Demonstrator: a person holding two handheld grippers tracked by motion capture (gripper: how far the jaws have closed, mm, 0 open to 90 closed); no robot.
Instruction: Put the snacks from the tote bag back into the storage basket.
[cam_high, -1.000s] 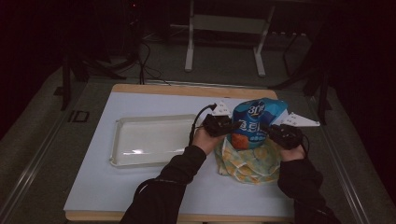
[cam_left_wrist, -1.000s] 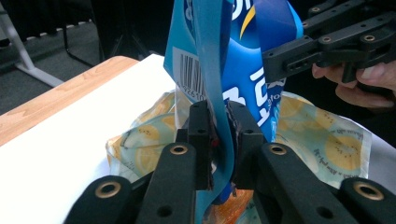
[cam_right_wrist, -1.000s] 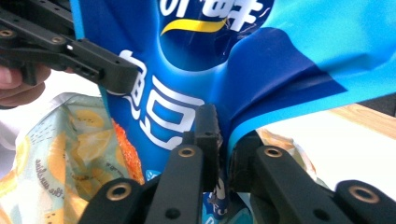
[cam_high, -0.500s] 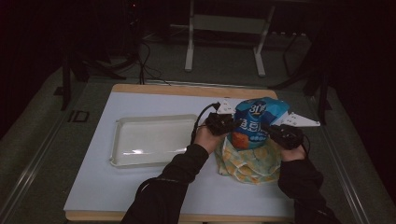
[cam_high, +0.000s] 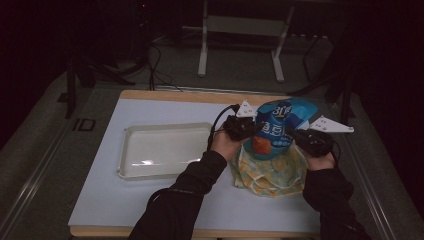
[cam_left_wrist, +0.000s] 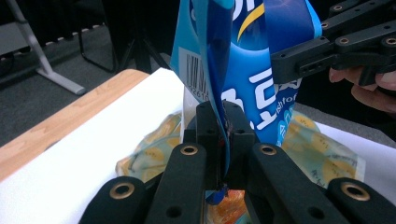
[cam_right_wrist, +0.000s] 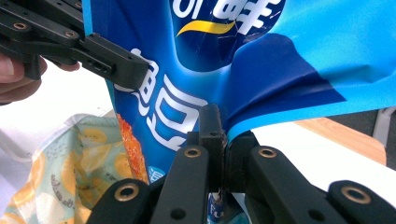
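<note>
dim room, white worktop (cam_high: 150, 200). your left claw (cam_left_wrist: 223, 135) and right claw (cam_right_wrist: 222, 144) were each clamped on an edge of the blue snack bag (cam_high: 278, 127), held above the yellow-patterned bag (cam_high: 270, 172). uneven pulling could tear the film or slip a pinch.

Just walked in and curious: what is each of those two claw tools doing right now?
Left gripper: closed, fingers pinching one side edge of the blue snack bag.
Right gripper: closed, fingers pinching the bag's other side edge.
</note>
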